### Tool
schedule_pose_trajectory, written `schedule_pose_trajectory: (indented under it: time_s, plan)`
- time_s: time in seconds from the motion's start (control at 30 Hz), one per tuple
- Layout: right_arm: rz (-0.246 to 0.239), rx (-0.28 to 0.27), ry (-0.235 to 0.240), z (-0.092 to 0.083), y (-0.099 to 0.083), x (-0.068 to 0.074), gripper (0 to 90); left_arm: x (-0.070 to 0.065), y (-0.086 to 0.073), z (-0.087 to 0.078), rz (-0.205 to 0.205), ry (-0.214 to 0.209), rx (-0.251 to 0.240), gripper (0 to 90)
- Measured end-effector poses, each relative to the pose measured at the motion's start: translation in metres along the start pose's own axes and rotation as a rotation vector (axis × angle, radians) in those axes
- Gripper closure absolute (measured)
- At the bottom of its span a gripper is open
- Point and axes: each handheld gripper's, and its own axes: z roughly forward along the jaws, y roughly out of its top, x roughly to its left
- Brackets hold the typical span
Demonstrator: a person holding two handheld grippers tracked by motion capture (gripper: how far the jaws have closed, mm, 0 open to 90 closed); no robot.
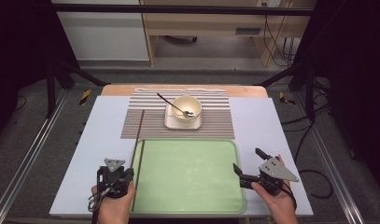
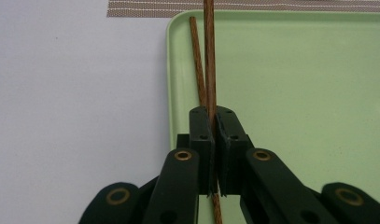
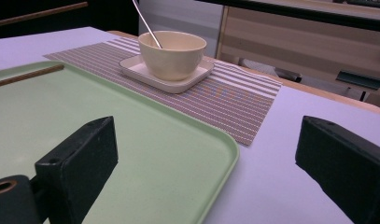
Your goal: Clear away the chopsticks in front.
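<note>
Black left gripper at tray's near-left corner, jaws clamped on one brown chopstick; second chopstick lies just beside it in tray, along left rim; right gripper at tray's right edge, jaws wide apart, holding nothing; green tray otherwise bare; beyond it striped mat carrying square plate, cream bowl on plate, spoon leaning in bowl.

We see our left gripper and right gripper built of black jaws and linkage arms with brass-ringed pivots. Each carries a grey three-cornered plate dotted with small holes. A cable loops from the left one.
</note>
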Motion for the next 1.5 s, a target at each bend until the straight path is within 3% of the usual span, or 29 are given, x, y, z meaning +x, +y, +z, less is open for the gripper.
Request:
schedule_pose_trajectory:
  time_s: [0.3,0.83,1.33,1.5]
  plan:
    - [-0.002,0.004,-0.001,0.000,-0.001,0.001,5.7,-0.001,-0.005,-0.009,-0.015,0.003,0.004,86.3]
    - [-0.010,-0.062,0.004,-0.003,0.001,0.001,7.2,0.004,-0.014,-0.019,-0.030,0.000,0.004,86.3]
    - [0.002,-0.074,-0.004,-0.003,0.000,-0.002,7.4,0.003,-0.018,-0.020,-0.026,-0.005,0.015,86.3]
    - [-0.003,-0.076,0.002,-0.002,0.000,-0.001,7.4,0.005,-0.024,-0.022,-0.045,-0.008,0.024,86.3]
